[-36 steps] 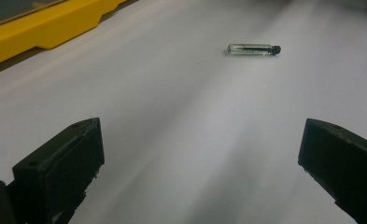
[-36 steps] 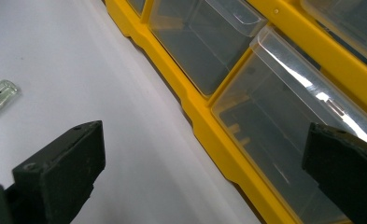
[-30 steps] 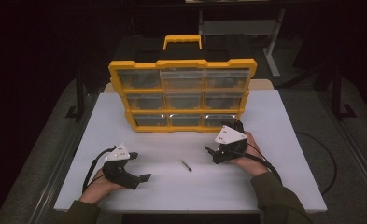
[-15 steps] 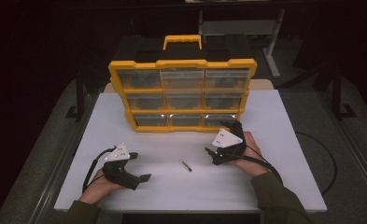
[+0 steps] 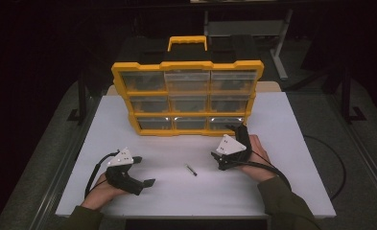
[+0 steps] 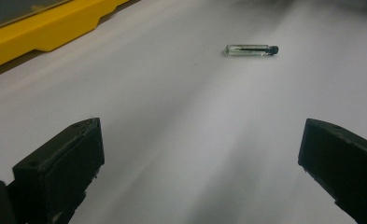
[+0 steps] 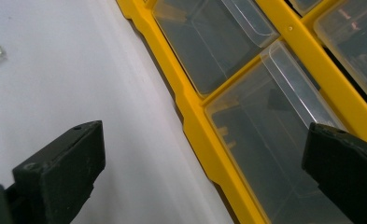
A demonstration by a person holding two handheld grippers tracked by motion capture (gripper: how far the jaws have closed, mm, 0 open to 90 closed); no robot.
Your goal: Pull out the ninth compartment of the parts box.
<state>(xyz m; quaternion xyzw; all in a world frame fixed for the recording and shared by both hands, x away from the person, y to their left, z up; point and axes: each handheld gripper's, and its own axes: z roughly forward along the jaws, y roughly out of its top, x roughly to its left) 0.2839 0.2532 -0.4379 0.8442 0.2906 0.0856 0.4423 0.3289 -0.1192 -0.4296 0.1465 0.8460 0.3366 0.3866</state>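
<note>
The right tongs (image 5: 235,135), spread and empty, had risen toward the yellow plastic drawer organiser (image 5: 187,96) at frame centre, likely to open a drawer, while the spread left tongs (image 5: 144,171) lay idle near the small clear glass vial (image 5: 191,169).

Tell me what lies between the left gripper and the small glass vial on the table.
Nothing: in the left gripper view, bare white table runs from the open left gripper up to the vial. The high view agrees.

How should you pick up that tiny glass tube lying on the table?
Grip the tube across its clear middle, probably coming straight down from above. It lies flat on the white table, thin and round, so jaws closing on its long sides should keep it from rolling.
</note>
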